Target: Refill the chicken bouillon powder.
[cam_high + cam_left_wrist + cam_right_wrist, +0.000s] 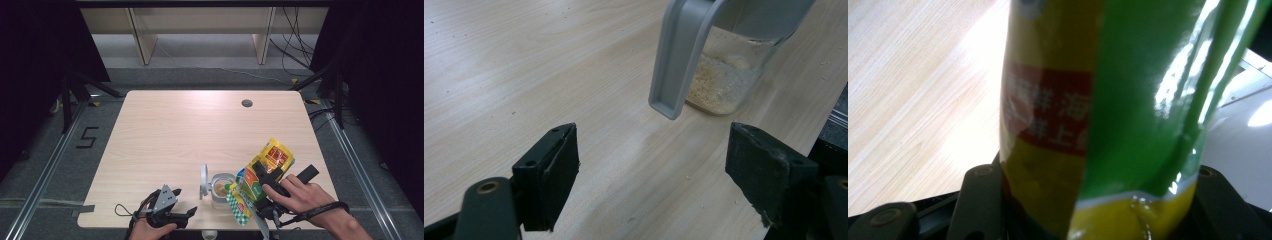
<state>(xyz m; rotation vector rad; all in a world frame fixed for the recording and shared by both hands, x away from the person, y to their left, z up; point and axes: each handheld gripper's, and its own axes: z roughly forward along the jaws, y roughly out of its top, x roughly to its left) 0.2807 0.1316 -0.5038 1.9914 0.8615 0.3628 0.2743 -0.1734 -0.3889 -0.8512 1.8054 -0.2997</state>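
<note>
Tilting over the jar (222,189) at the desk's (165,135) near edge: snack bag (262,175), long axis sloping down-left, clamped in right claw (264,181); left claw (187,214) gapes empty, left of jar.

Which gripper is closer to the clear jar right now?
Right. The right gripper holds the yellow-green bag tipped at the clear jar, right beside its rim. The left gripper sits open on the jar's other side, a gap away.
</note>
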